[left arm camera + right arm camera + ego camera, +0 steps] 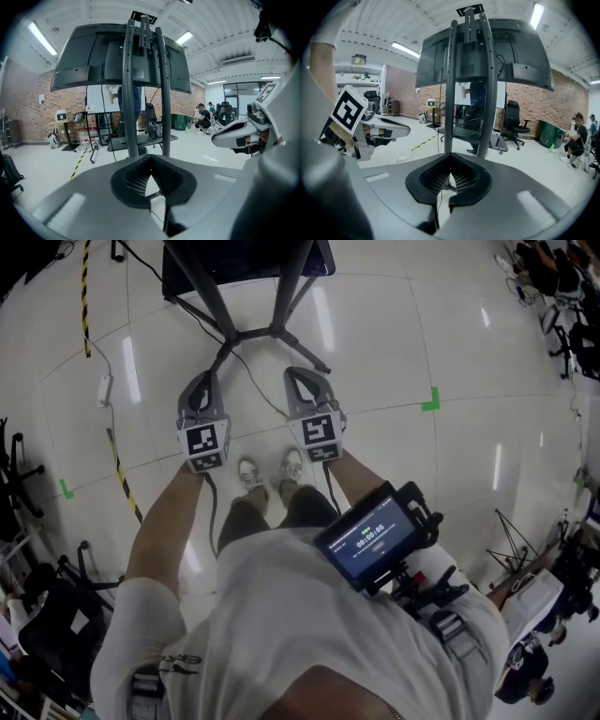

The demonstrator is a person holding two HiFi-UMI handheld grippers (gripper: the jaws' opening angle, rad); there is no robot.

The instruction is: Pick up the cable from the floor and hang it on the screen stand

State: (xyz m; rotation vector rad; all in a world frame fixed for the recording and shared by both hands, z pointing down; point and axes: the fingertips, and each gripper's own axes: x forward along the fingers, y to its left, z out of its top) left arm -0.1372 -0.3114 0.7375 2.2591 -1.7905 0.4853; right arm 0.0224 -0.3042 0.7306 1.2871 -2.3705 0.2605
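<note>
A thin black cable lies on the pale floor, running from the foot of the screen stand back between my two grippers toward the person's shoes. The left gripper and the right gripper are held side by side just short of the stand's legs, both shut and empty. In the left gripper view the stand's twin poles rise straight ahead with the dark screen on top. The right gripper view shows the same poles, and a stretch of cable below the closed jaws.
A white power adapter and yellow-black floor tape lie to the left. A green tape mark is on the right. Office chairs stand at the left edge, a folded tripod at the right. A seated person is far back.
</note>
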